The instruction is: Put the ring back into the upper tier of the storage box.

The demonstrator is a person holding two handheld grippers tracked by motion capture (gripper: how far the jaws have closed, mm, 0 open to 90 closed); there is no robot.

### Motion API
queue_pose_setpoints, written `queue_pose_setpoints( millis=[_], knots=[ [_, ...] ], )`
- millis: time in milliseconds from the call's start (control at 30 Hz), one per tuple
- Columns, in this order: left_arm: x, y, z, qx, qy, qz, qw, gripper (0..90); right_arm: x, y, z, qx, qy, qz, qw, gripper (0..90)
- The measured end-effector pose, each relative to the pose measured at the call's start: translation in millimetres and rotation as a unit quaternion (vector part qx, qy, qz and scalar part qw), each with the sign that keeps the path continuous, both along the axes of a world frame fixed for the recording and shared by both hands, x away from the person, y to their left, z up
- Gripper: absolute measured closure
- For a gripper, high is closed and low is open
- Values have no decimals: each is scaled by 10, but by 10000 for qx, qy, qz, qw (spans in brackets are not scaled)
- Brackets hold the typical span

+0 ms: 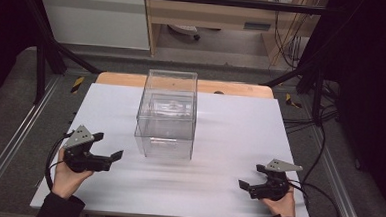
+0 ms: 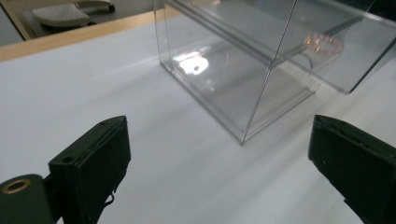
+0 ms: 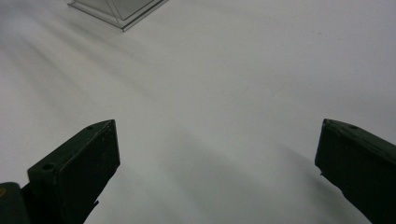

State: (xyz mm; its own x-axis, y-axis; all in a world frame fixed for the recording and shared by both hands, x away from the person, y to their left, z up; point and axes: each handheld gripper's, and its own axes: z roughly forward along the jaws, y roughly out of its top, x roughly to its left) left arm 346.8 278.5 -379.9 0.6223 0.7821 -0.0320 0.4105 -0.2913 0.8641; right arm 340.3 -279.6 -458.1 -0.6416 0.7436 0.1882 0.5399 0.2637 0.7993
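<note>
Nearest me, my left tongs (image 1: 108,146) and right tongs (image 1: 251,177) rest low over the white worktop (image 1: 229,140), one in each of my hands at the near corners, both with jaws spread wide and nothing between them. Out from there, a clear plastic box (image 1: 166,114) stands upright near the middle of the worktop, with what looks like a smaller clear box inside it, well apart from both tongs and a little closer to the left pair. Seen along the left tongs, its near bottom corner (image 2: 243,140) sits on the white sheet just ahead of the open jaws.
</note>
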Motion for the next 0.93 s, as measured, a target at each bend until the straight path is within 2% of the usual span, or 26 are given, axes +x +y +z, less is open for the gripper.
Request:
queue_pose_setpoints(
  millis=[233, 400, 933],
  knots=[
    [-35, 72, -248, 43, 218, -44, 9997, 55, -1, 0, 1, -12, 12, 7, 10000, 4],
    [-58, 128, -386, 123, 280, -63, 9995, 55, 0, 4, -4, -17, 13, 7, 10000, 4],
    [-72, 156, -592, 214, 530, -92, 9983, 52, 6, 10, -13, -59, 47, 9, 10000, 4]
  ],
)
